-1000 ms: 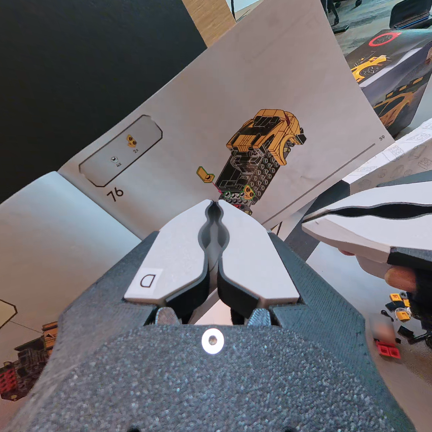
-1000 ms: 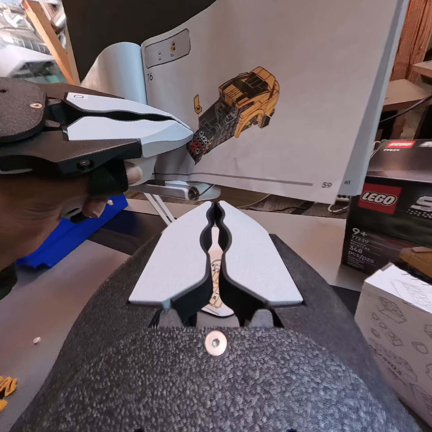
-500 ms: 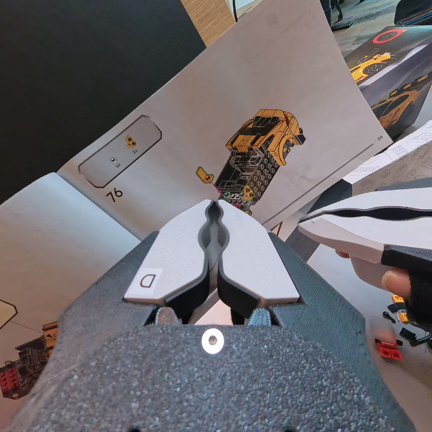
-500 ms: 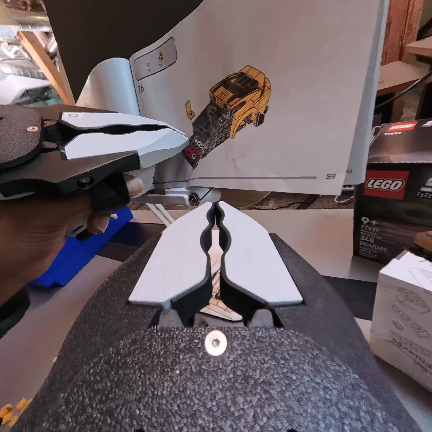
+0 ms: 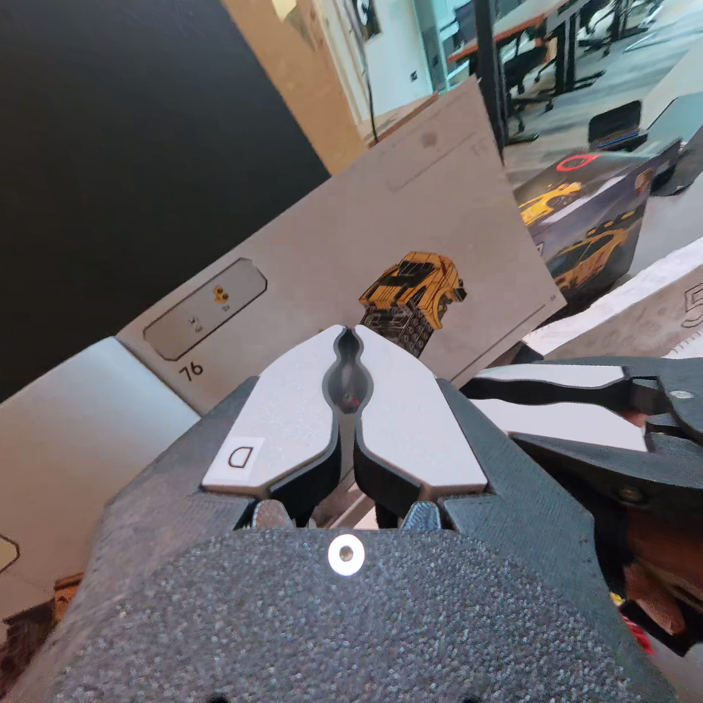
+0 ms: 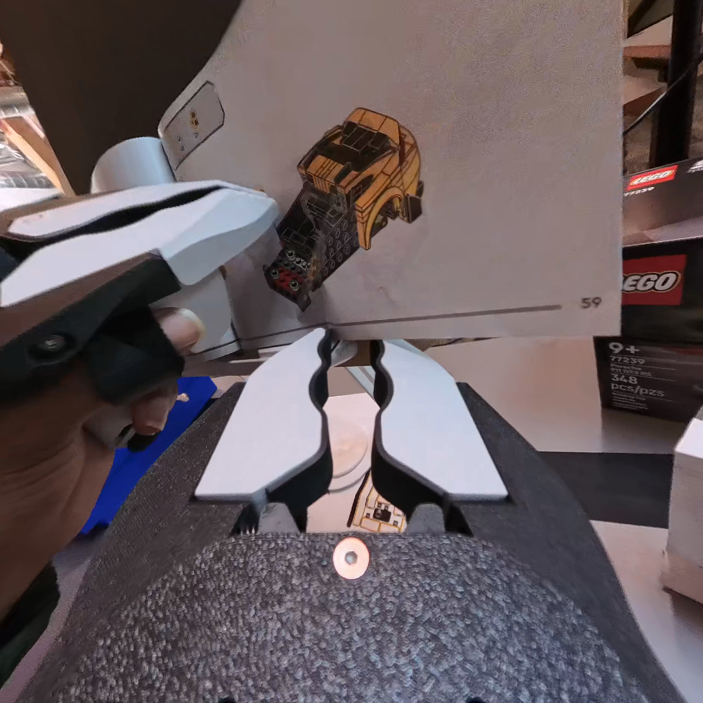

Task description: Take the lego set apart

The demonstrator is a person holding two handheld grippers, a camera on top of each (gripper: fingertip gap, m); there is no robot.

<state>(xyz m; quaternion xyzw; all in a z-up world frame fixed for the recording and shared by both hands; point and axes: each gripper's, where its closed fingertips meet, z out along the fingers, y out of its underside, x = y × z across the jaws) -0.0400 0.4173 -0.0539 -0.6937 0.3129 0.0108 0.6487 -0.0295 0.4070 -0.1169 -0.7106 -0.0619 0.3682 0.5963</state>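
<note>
The open Lego instruction booklet [image 5: 342, 236] stands upright, its page showing a drawing of a yellow and black car. My left gripper [image 5: 348, 335] is shut, tips against the page near the drawing; I cannot tell whether paper is pinched. It shows in the right wrist view [image 6: 258, 201] left of the drawing. My right gripper [image 6: 350, 338] is open and empty, its tips at the bottom edge of the booklet page [image 6: 475, 190]. It shows at the right of the left wrist view [image 5: 479, 392]. Small red and yellow loose Lego pieces [image 5: 639, 643] lie at the lower right.
A dark Lego box [image 6: 662, 289] stands right of the booklet and also shows in the left wrist view [image 5: 608, 228]. A white box [image 6: 688, 513] sits at the near right. A blue object [image 6: 152, 456] lies lower left. A printed sheet [image 6: 380, 509] lies under my right gripper. Spacing between my two grippers at the tips: around 7 centimeters.
My right gripper has opened and moved forward to the page's bottom edge. My left gripper stays shut at the page, and its view has swung up so the room behind shows.
</note>
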